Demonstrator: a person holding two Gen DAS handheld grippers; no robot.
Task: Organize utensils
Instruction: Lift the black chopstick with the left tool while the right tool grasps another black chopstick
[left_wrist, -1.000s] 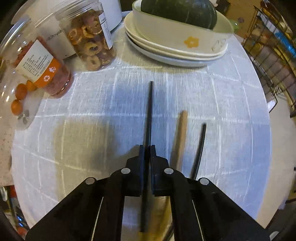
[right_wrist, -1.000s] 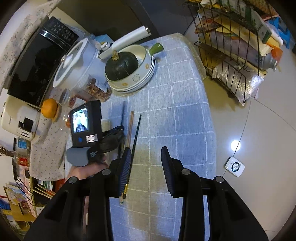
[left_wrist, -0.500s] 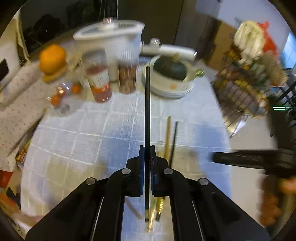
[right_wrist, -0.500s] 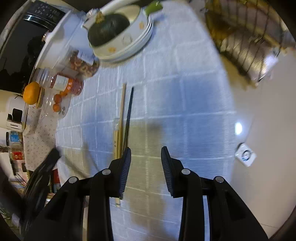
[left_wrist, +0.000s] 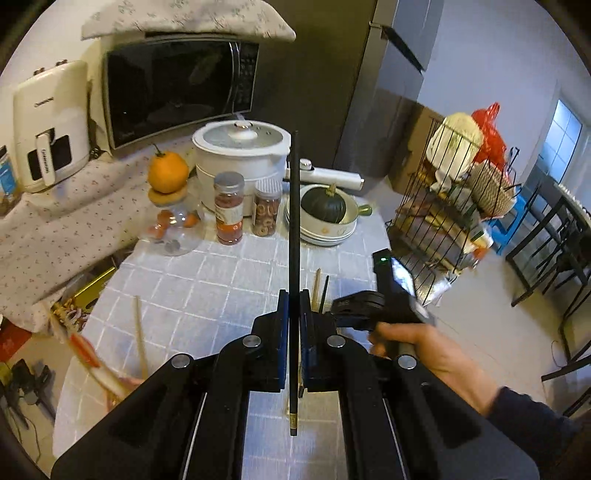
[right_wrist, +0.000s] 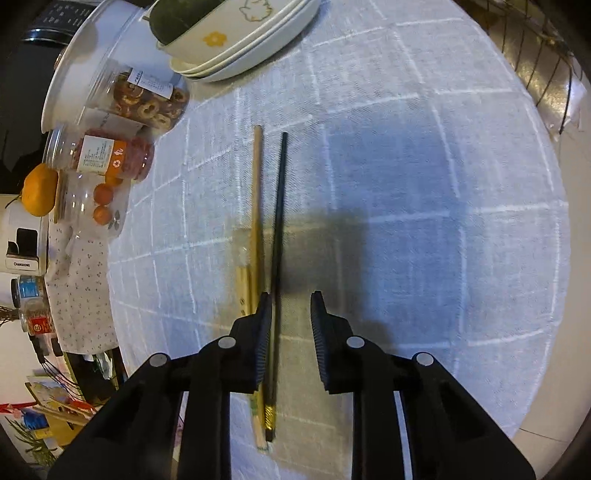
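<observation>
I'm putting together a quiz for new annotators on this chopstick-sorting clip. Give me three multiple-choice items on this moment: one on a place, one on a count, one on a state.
1. Where does the green squash sit?
A. in the bowl on the stacked plates
B. on the microwave
C. in the wire rack

2. How many chopsticks lie on the tablecloth ahead of the right gripper?
A. one
B. two
C. four

3. What is the left gripper doing?
A. standing open and empty
B. shut on a black chopstick
C. shut on a jar lid

Answers:
1 A: the squash rests in the cream bowl at the table's far end.
2 B: a wooden chopstick and a black chopstick lie side by side there.
3 B: its pads clamp the held black chopstick, lifted clear of the table.
</observation>
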